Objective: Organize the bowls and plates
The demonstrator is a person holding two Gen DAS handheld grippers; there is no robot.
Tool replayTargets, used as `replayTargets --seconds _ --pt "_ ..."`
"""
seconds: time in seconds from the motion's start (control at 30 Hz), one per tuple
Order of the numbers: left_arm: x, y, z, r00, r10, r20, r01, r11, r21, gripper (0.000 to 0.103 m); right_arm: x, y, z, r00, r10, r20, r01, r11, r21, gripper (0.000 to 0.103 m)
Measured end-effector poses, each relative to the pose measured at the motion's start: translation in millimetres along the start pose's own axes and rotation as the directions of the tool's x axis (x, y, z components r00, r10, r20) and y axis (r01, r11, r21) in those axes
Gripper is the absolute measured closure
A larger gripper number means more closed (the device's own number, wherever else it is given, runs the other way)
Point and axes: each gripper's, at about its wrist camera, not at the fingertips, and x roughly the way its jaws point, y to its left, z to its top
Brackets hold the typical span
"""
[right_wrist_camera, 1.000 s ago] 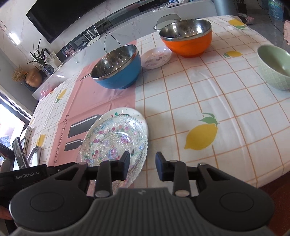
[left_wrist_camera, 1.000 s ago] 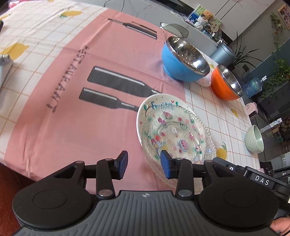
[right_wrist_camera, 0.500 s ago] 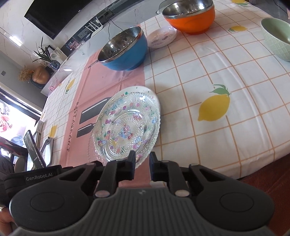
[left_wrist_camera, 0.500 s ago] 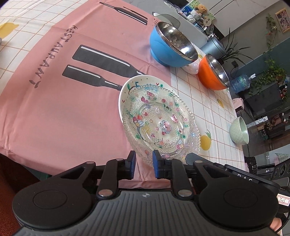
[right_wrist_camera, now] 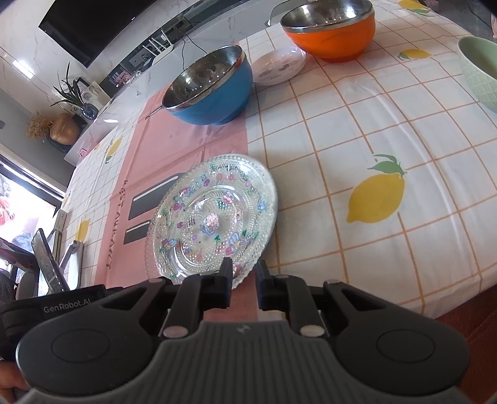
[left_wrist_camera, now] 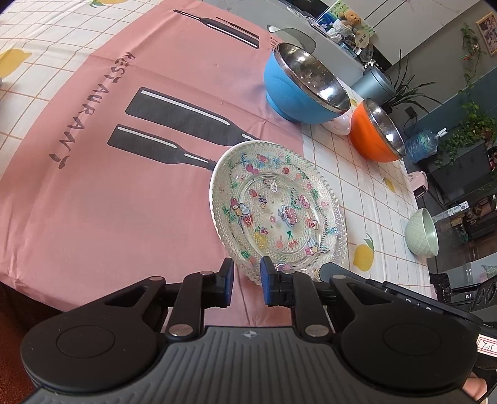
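The tablecloth (right_wrist_camera: 388, 130) spreads ahead of both claws. Beyond them sit a blue bowl (left_wrist_camera: 303, 84), an orange bowl (right_wrist_camera: 334, 29), a green bowl (left_wrist_camera: 422, 233). The glass plate (left_wrist_camera: 276, 208) is tilted, its near rim grasped by the left claw (left_wrist_camera: 247, 281) and right claw (right_wrist_camera: 243, 279), whose jaws have just closed on it.

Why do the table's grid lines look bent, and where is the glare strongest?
Left wrist view: the fisheye lens bows the tablecloth grid; the blue bowl has a shiny steel inside. Right wrist view: the grid curves too, the window at left is blown out white, and the glass plate sparkles but stays sharp.
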Motion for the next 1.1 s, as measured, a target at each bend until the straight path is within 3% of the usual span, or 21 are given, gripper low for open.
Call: replayTargets --seconds 0.4,0.53,0.63,0.93,1.1 --pt "2 -2 5 0.999 0.039 0.024 -0.039 0.999 0.012 0.083 5 2 3 0.999 -0.025 0.025 0.026 0.999 -0.024 0.088" --pt "-11 -4 8 0.996 0.05 0.068 -0.052 0.998 0.028 0.083 -3 2 4 0.998 -0.039 0.04 0.04 0.999 -0.031 0.081" --pt "-22 -9 15 0.992 0.054 0.113 -0.061 0.997 0.052 0.077 -16 0 8 0.996 -0.045 0.074 0.048 0.998 -0.035 0.077" --pt "-30 -42 53 0.989 -0.036 0.145 0.017 0.992 0.128 0.061 -39 -3 40 0.987 -0.048 0.153 0.053 0.998 -0.023 0.071" --pt "-23 -69 76 0.988 -0.079 0.134 0.058 0.987 0.153 0.06 -49 -4 65 0.978 -0.048 0.205 0.052 0.999 -0.014 0.068"
